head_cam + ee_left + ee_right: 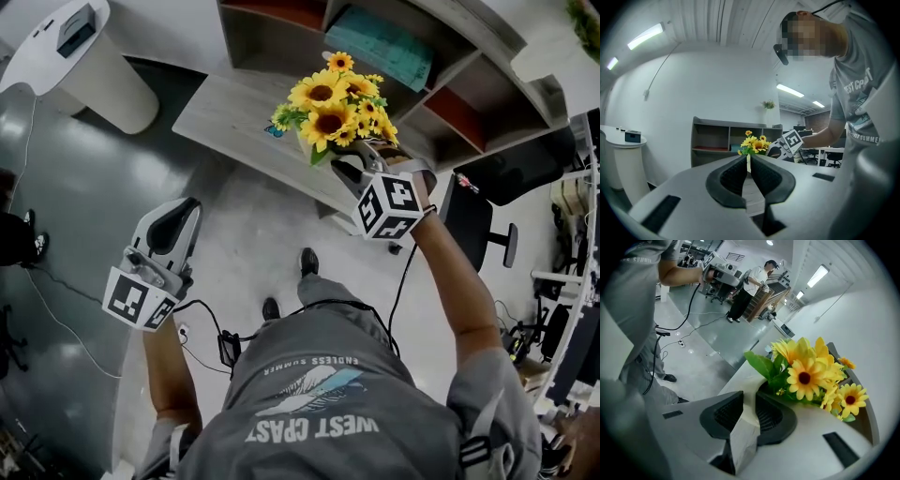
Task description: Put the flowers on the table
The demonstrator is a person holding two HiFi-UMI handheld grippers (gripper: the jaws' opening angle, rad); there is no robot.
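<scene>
A bunch of yellow sunflowers [333,105] in a white vase [306,142] is over the near edge of the light wooden table [234,108]; whether the vase rests on it I cannot tell. My right gripper [361,161] is shut on the vase's white wall [746,416], with the blooms [811,373] just beyond the jaws. My left gripper [178,211] hangs lower left over the floor, well away from the table, shut with nothing in it. In the left gripper view its jaws [749,159] point at the distant flowers [753,144].
A grey shelf unit [450,89] stands behind the table, with a teal cloth [389,45] in one bay. A white round stand [89,66] is far left, a black office chair [478,220] right. Cables lie on the floor. Another person [750,284] stands far off.
</scene>
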